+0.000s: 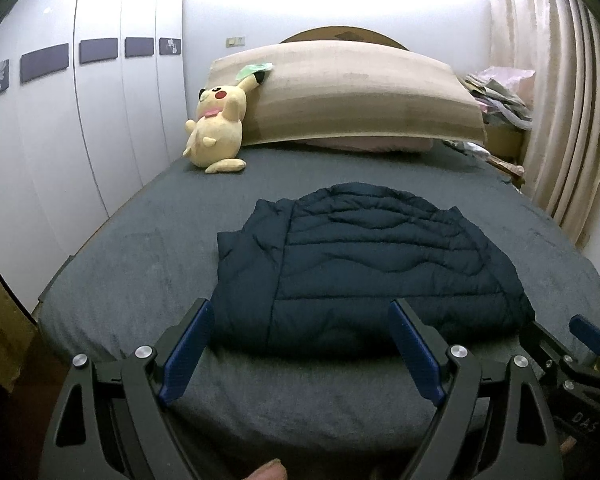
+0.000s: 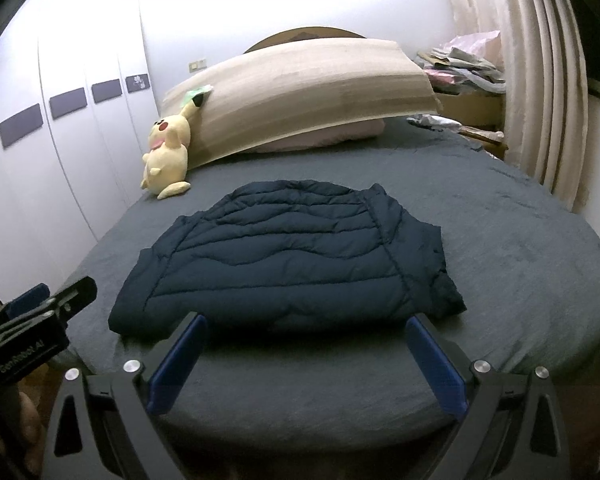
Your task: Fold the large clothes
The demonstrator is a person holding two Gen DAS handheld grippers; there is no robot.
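Note:
A dark navy quilted puffer jacket (image 1: pixel 364 264) lies folded flat on the grey bed sheet (image 1: pixel 140 264), near the bed's front edge; it also shows in the right wrist view (image 2: pixel 284 260). My left gripper (image 1: pixel 300 312) is open and empty, its blue fingertips just short of the jacket's near edge. My right gripper (image 2: pixel 306 328) is open and empty too, hovering in front of the jacket's near hem. The right gripper shows at the lower right of the left wrist view (image 1: pixel 580 344), and the left gripper at the left edge of the right wrist view (image 2: pixel 40 312).
A yellow Pikachu plush (image 1: pixel 220 128) leans against a large beige pillow (image 1: pixel 360 92) at the head of the bed. White wardrobes (image 1: pixel 80 140) stand at the left. Curtains (image 1: pixel 560 120) and a cluttered bedside table (image 1: pixel 500 96) are at the right.

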